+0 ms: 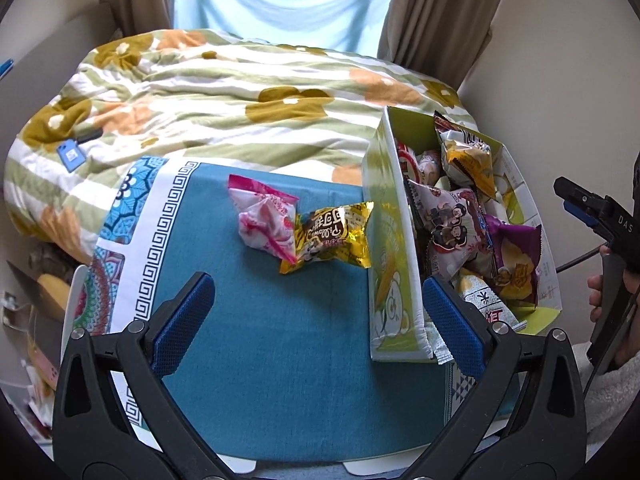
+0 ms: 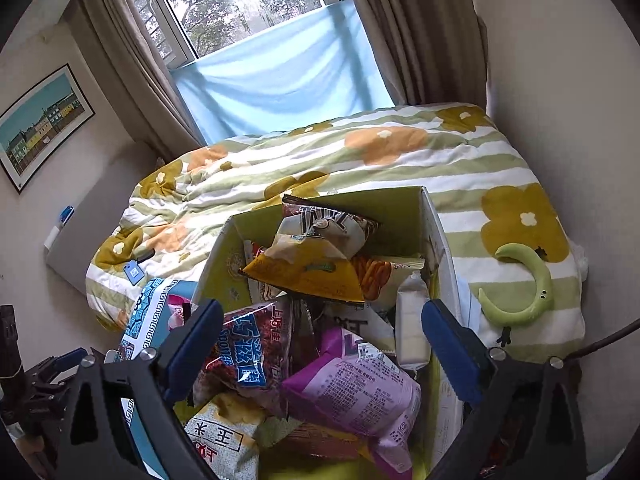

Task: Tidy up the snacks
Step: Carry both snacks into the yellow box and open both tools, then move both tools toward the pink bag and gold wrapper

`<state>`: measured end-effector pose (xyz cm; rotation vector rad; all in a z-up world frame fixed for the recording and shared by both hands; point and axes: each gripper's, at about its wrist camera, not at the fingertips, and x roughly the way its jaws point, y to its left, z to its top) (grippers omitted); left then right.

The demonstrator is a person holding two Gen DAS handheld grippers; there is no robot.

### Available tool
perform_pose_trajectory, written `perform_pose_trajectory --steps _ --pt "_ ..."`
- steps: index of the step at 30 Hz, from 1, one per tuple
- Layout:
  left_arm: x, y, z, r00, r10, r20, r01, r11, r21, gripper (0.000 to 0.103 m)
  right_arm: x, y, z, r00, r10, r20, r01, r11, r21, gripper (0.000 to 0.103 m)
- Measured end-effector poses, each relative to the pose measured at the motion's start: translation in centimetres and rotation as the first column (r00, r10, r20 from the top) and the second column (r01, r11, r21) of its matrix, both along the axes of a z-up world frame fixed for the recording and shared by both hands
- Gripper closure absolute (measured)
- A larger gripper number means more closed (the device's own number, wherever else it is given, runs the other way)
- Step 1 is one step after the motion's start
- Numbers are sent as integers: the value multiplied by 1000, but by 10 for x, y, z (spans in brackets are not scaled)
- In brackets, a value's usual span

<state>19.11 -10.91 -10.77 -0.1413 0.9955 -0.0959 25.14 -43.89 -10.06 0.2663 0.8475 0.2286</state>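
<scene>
A green and white cardboard box full of snack packets stands on the blue cloth at the right. A gold snack packet and a pink and white packet lie on the cloth left of the box. My left gripper is open and empty, above the cloth in front of them. My right gripper is open and empty, hovering over the box, above a purple packet and a dark red packet. The right gripper also shows in the left wrist view.
A bed with a flowered quilt lies behind the cloth. A green crescent-shaped item rests on the quilt right of the box. A window with curtains is at the back. A framed picture hangs on the left wall.
</scene>
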Motion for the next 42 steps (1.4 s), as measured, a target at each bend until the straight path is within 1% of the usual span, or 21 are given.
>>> perform_pose_trajectory --steps 7,11,17,20,24,28,30,33,37,39,42 --pt "-10 24 15 999 19 44 -19 1000 -19 1 -16 10 17 999 21 24 -20 998 -59 4" --pt "-10 42 25 997 14 72 -13 1000 -18 1 -28 26 31 997 45 62 -40 996 -80 4" --pt "4 77 31 997 -23 77 26 999 -36 1 -41 69 47 995 41 96 -29 992 -121 4" --pt "13 95 32 996 -54 75 57 998 -38 1 -46 95 52 993 35 112 -21 992 -124 4" --pt "30 122 30 994 -99 55 102 993 -51 1 -46 131 47 995 8 95 2 994 -106 4" --pt "52 144 21 987 -160 25 161 984 -74 1 -45 164 37 997 -46 68 51 996 -73 4" --pt "64 154 14 980 -197 5 197 977 -86 1 -45 181 33 994 -86 65 91 994 -67 4" --pt "83 164 -1 965 -260 -27 256 960 -112 1 -45 206 24 988 -144 46 146 989 -35 4" --pt "112 168 -25 934 -352 -68 339 928 -151 1 -46 235 9 971 -239 6 239 971 -12 4" --pt "124 166 -41 913 -396 -94 378 910 -168 1 -47 247 -1 954 -298 -20 298 955 -5 4" --pt "141 156 -67 884 -450 -124 420 882 -213 1 -48 257 -20 915 -396 -76 399 916 41 4"
